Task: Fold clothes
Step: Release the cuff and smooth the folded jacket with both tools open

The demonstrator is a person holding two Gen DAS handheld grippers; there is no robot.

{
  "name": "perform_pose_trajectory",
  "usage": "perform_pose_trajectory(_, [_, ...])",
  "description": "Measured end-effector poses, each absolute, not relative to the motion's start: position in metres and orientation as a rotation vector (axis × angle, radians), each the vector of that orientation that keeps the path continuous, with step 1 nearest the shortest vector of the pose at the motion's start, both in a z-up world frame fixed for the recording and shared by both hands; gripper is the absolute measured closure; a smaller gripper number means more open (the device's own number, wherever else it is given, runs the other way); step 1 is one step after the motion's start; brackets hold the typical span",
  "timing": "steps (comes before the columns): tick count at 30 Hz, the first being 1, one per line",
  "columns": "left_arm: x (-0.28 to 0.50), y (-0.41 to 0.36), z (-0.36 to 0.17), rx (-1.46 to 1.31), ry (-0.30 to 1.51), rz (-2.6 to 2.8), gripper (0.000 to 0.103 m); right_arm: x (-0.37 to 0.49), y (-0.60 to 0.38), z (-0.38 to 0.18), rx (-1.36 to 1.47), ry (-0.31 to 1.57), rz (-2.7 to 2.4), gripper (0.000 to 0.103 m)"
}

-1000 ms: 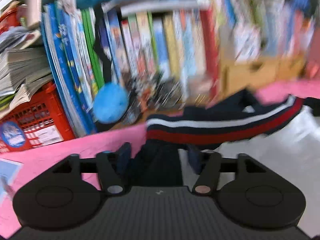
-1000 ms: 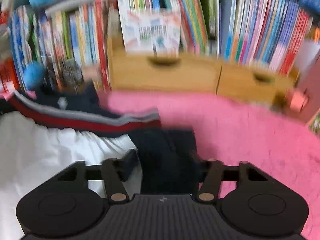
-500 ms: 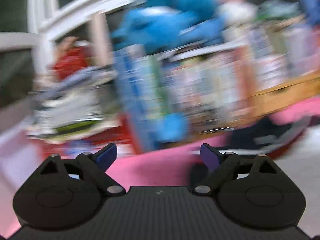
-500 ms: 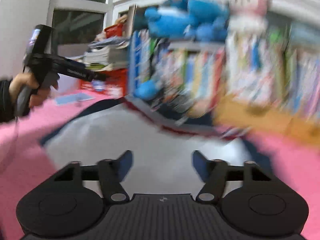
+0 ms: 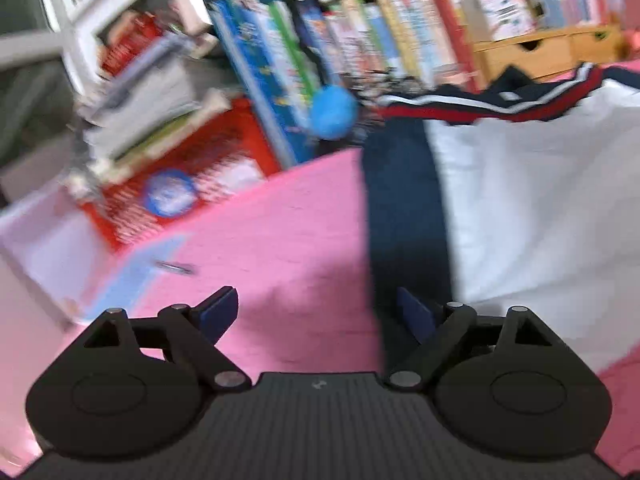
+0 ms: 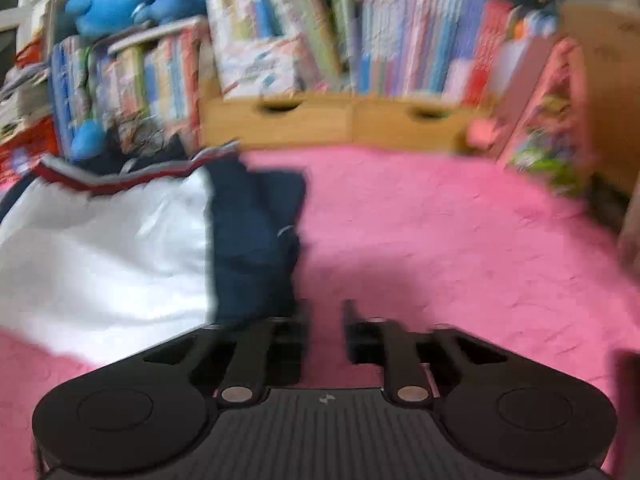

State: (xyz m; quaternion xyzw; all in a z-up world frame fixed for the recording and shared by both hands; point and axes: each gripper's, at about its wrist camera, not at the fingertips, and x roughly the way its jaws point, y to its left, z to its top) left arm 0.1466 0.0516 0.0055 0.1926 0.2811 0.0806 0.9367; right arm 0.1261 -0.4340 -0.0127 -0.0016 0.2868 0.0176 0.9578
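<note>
A white garment (image 5: 540, 200) with navy sleeves and a red-and-white striped band lies on the pink blanket (image 5: 280, 240). In the left wrist view one navy sleeve (image 5: 404, 216) runs along the garment's left edge. My left gripper (image 5: 316, 314) is wide open over the blanket, its right finger at the sleeve's near end and nothing between the fingers. In the right wrist view the other navy sleeve (image 6: 256, 240) lies along the white body (image 6: 104, 256). My right gripper (image 6: 326, 320) sits just right of it, its fingers nearly together and only pink blanket (image 6: 460, 240) in the narrow gap.
Rows of books (image 6: 280, 52) and wooden drawers (image 6: 340, 120) line the far edge. A red crate (image 5: 192, 184) under stacked magazines stands at the left, with a blue plush ball (image 5: 332, 112) beside it. A light blue sheet (image 5: 132, 276) lies on the blanket.
A second ago both grippers had navy sleeve cloth between their fingers; now neither does. Both views swung up and came back down. The left gripper has opened wider, the right has narrowed.
</note>
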Motion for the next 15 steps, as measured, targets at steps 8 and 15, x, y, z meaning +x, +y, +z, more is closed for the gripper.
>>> perform_pose_trajectory(8, [0.135,0.024,0.023,0.392,0.521,0.011,0.014,0.133,-0.366,0.002,-0.101,0.457,0.298,0.040])
perform_pose_trajectory(15, [0.141,0.008,0.048,0.341,0.473,-0.034,0.014,0.159,-0.406,-0.016,0.108,0.592,0.002,0.030])
